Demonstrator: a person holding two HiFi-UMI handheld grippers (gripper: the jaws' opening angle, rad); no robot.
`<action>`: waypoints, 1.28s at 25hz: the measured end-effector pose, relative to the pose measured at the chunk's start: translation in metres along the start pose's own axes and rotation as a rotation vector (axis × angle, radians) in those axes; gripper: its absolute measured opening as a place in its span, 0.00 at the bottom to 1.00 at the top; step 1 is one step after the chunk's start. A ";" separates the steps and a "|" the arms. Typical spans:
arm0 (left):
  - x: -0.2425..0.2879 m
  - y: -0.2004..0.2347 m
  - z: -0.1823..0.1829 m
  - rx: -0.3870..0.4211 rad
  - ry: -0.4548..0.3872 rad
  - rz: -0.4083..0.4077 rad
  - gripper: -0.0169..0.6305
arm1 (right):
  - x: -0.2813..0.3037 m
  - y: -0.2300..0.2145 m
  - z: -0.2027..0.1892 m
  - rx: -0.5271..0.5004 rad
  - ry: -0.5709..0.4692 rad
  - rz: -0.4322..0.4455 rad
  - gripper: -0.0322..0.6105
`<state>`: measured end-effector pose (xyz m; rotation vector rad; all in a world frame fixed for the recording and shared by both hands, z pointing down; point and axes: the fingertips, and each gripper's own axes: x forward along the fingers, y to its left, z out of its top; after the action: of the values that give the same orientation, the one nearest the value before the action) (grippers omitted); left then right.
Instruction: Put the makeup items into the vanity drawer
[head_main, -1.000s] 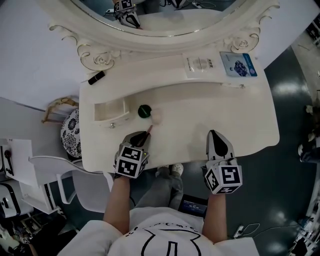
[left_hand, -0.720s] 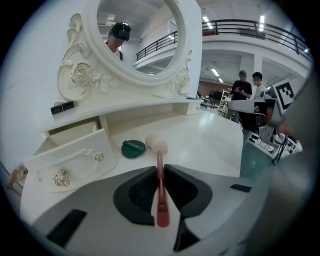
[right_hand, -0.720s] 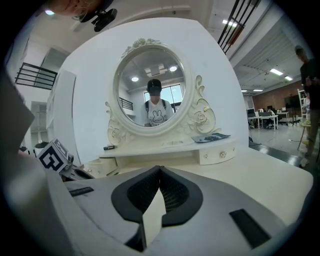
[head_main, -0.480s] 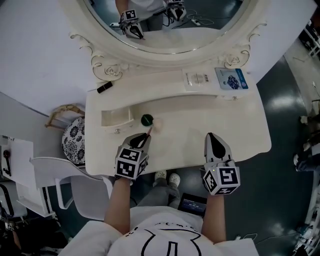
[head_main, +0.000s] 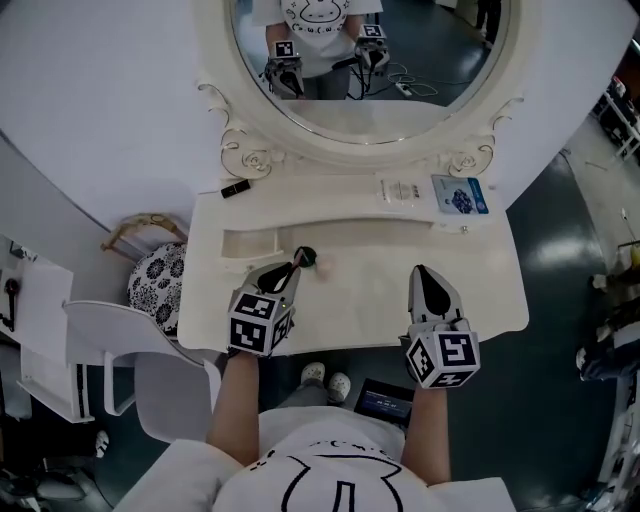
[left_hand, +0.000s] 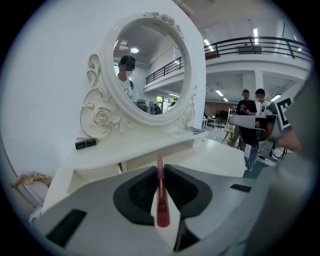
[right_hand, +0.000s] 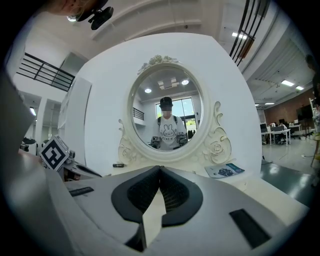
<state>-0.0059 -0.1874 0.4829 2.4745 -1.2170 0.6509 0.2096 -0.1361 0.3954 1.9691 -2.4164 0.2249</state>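
Grips slim pink makeup stick (left_hand: 160, 192) lengthwise in left fingers (left_hand: 136, 192), just right of open white drawer (head_main: 248, 244), with right fingers (right_hand: 140, 192) closed, empty.

The mirror (head_main: 365, 60) stands at the back of the vanity (head_main: 400, 300). On the raised shelf, a lipstick tube (head_main: 236, 188) lies left and a leaflet (head_main: 460, 194) right. Below, a round jar (head_main: 305, 257) sits just right of the open drawer (head_main: 248, 245).

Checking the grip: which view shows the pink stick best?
Left gripper view: the pink stick sits clamped in the left claw. Head view shows only its tip; right gripper view, nothing.
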 end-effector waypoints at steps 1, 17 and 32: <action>-0.003 0.001 0.003 -0.003 -0.013 0.007 0.14 | 0.000 0.002 0.002 -0.006 -0.004 0.007 0.07; -0.031 0.029 0.006 0.008 -0.069 0.034 0.14 | 0.017 0.039 0.003 -0.041 -0.006 0.079 0.07; -0.018 0.107 0.013 0.256 0.047 -0.131 0.14 | 0.066 0.086 0.004 0.002 -0.028 -0.079 0.07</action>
<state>-0.0977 -0.2453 0.4700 2.7014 -0.9983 0.8711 0.1130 -0.1836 0.3898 2.0777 -2.3496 0.1998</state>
